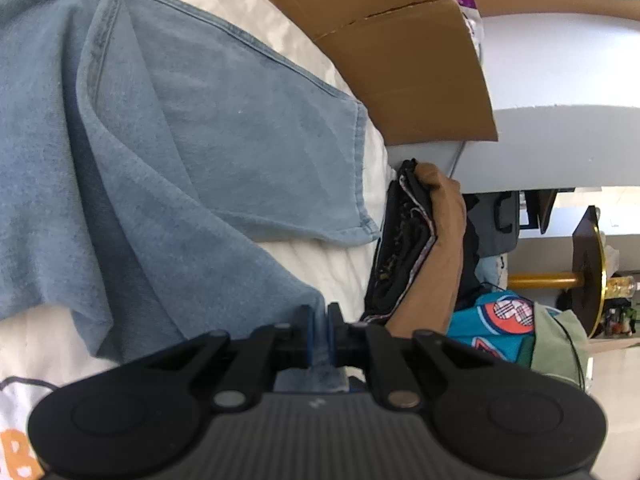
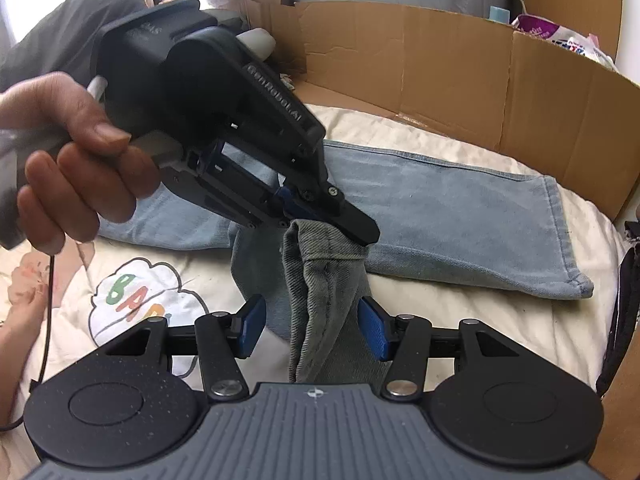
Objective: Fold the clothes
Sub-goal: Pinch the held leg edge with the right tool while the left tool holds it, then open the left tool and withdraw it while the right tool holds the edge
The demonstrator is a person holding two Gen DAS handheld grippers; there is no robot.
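- One pair of light blue jeans (image 2: pixel 440 216) lies across the white bed cover (image 2: pixel 500 320); one leg stretches flat toward the cardboard box (image 2: pixel 520 80).
- Left tongs (image 2: pixel 348 228), held in one hand (image 2: pixel 68 160), are clamped on a lifted fold of the denim.
- Right tongs (image 2: pixel 316 328) stand apart; the hanging fold sits between them, and the left pad is clear of it.
- One folded dark garment (image 1: pixel 400 240) lies at the bed's edge.

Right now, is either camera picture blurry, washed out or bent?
Left wrist view: fisheye bends the cardboard box edges, and the jeans look soft. Right wrist view: the hand at left is blurred, with the window corner blown out.
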